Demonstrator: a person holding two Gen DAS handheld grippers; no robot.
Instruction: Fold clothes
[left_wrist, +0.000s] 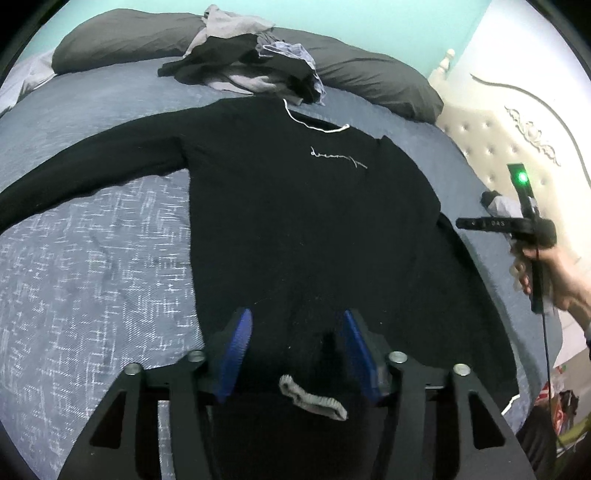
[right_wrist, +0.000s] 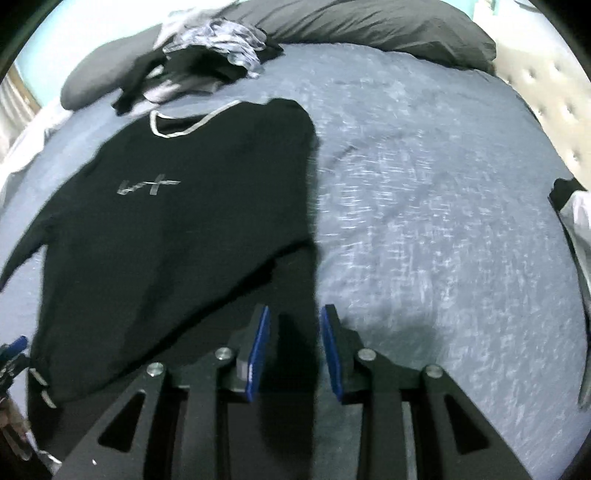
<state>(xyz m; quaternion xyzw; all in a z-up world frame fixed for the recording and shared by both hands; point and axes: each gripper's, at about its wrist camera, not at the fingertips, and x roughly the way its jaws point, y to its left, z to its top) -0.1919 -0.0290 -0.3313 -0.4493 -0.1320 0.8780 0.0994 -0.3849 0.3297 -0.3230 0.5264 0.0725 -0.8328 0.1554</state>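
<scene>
A black long-sleeved shirt (left_wrist: 303, 206) with a white neck trim and small script lies flat on the blue-grey bed; it also shows in the right wrist view (right_wrist: 177, 221). One sleeve stretches to the left; the other is folded over the body, its grey cuff (left_wrist: 312, 397) near the hem. My left gripper (left_wrist: 295, 321) is open, its blue pads either side of that folded sleeve just above the cuff. My right gripper (right_wrist: 293, 317) is open and empty over the shirt's right edge; its body shows in the left wrist view (left_wrist: 517, 225), held by a hand.
A heap of unfolded clothes (left_wrist: 251, 62) lies at the back by dark grey pillows (left_wrist: 373, 77). A white tufted headboard (left_wrist: 509, 147) stands at the right. Blue-grey bedcover (right_wrist: 424, 221) spreads right of the shirt.
</scene>
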